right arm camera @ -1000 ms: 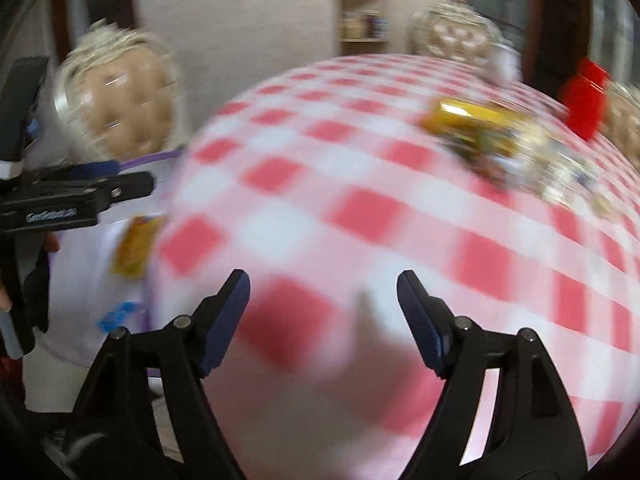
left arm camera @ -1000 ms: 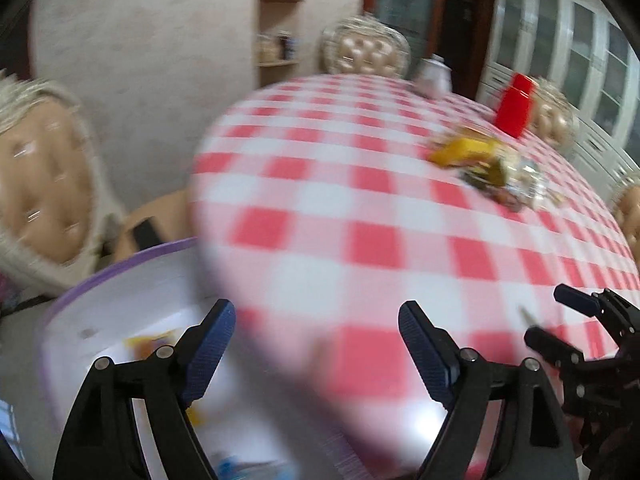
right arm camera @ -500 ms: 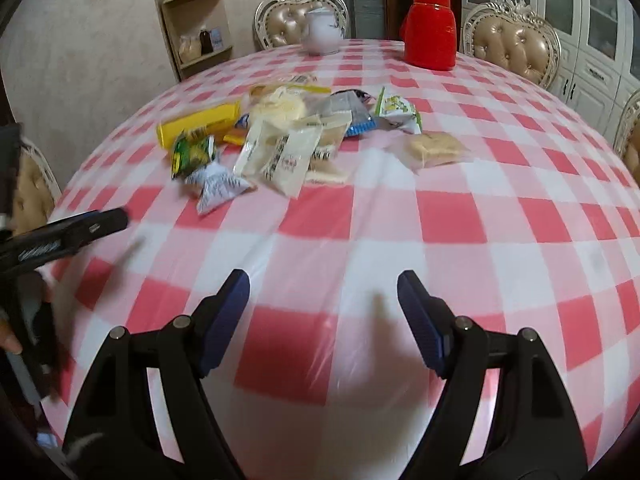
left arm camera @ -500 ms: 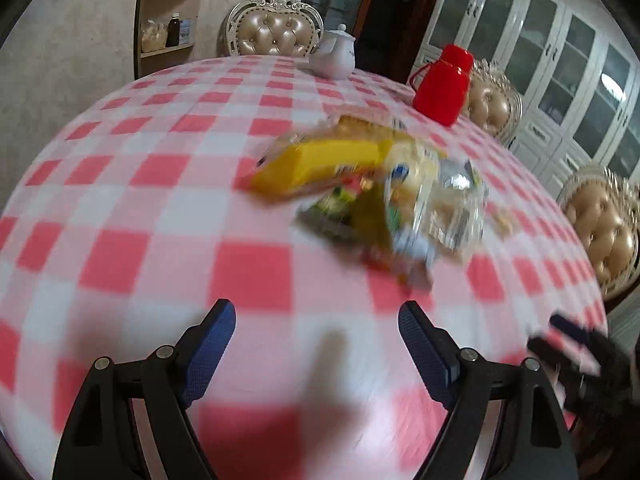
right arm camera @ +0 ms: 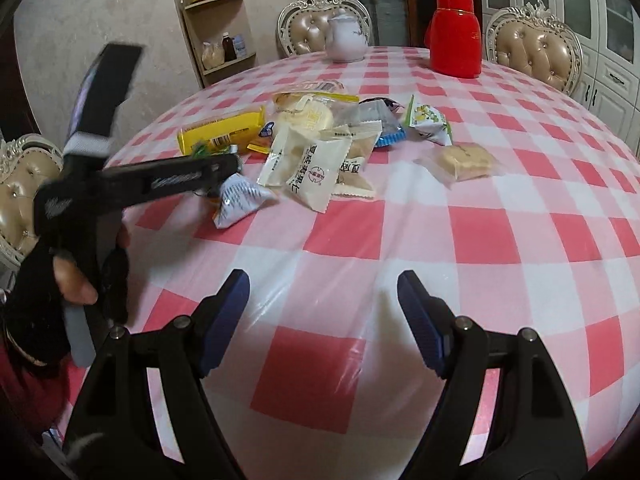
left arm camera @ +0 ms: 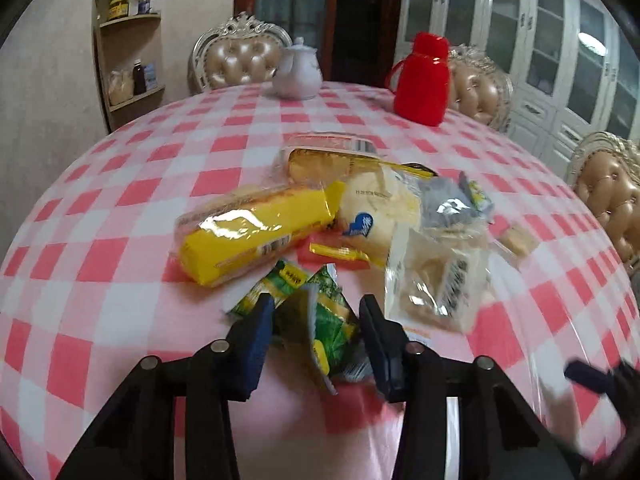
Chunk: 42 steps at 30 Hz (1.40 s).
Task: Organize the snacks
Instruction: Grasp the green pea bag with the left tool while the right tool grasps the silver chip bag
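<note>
Red-checked tablecloth (left arm camera: 132, 248) carries the snack pile; the left gripper (left arm camera: 316, 320) has swung in, jaws just closing around the green packet (left arm camera: 328, 320), so pickup begins. The right gripper (right arm camera: 322, 320) hangs spread, empty.

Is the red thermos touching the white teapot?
Apart. The right wrist view shows bare checked cloth between the red thermos and the white teapot.

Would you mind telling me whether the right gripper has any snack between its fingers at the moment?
No, the right gripper stands open over bare checked tablecloth, well short of the snack pile.
</note>
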Each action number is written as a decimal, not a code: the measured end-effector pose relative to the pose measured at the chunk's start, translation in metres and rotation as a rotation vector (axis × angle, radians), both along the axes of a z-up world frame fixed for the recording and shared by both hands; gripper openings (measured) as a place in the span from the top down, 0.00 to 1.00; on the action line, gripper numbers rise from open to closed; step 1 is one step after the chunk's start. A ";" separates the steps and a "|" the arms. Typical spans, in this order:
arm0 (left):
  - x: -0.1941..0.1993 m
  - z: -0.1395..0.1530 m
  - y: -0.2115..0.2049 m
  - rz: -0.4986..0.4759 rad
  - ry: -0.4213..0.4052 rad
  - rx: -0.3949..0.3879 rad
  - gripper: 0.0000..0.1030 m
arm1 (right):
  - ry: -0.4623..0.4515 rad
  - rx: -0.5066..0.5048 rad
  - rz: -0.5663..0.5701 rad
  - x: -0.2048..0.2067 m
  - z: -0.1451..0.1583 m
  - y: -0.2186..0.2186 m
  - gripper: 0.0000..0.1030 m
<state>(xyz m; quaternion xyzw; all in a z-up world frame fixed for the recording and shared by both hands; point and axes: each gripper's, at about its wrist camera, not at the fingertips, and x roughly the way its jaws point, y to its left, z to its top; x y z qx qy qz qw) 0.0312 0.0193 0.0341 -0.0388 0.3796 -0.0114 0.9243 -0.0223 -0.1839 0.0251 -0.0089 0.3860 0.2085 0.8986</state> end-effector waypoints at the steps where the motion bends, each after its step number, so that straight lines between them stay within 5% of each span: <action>1: -0.007 0.002 0.003 -0.003 -0.009 -0.006 0.62 | -0.002 -0.009 0.002 0.000 0.000 0.002 0.24; 11: -0.085 0.001 0.074 0.022 0.022 -0.034 0.62 | 0.024 -0.102 0.166 0.024 -0.008 0.081 0.24; 16: -0.101 -0.009 0.093 0.047 0.057 -0.049 0.61 | 0.102 -0.082 0.139 0.046 -0.018 0.115 0.24; 21: -0.103 -0.013 0.102 0.059 0.090 -0.074 0.55 | 0.081 -0.186 0.073 0.056 -0.024 0.146 0.24; 26: -0.099 -0.021 0.102 0.059 0.107 -0.067 0.50 | 0.073 -0.197 0.023 0.066 -0.023 0.146 0.26; 27: -0.098 -0.021 0.102 0.059 0.110 -0.058 0.51 | 0.069 -0.196 0.016 0.066 -0.022 0.145 0.29; 28: -0.098 -0.021 0.100 0.059 0.112 -0.045 0.56 | 0.061 -0.187 0.005 0.065 -0.020 0.142 0.49; 33: -0.110 -0.019 0.095 0.050 0.090 -0.025 0.64 | 0.043 -0.077 -0.008 0.053 -0.011 0.120 0.52; 42: -0.137 -0.010 0.098 0.073 0.071 -0.067 0.64 | 0.013 -0.017 0.026 0.006 0.002 0.099 0.52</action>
